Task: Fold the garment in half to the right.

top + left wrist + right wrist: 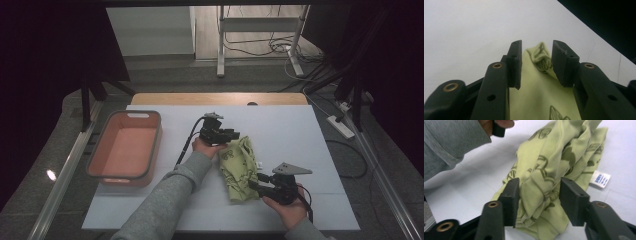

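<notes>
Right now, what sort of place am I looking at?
Probably a lab's recording station: a white-topped table ringed by black curtains, loose cables on the floor, and a yellow-green garment beside an orange bin.

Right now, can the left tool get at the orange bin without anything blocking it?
Probably yes: the left tool sits open over the green cloth, and bare white tabletop lies between it and the orange bin.

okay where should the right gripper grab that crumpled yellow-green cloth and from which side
Probably the bunched near end of the yellow-green cloth, straight ahead of the right gripper. Its folds pile into a thick ridge there between the open jaws, so approach low along the white table from the person's side.
</notes>
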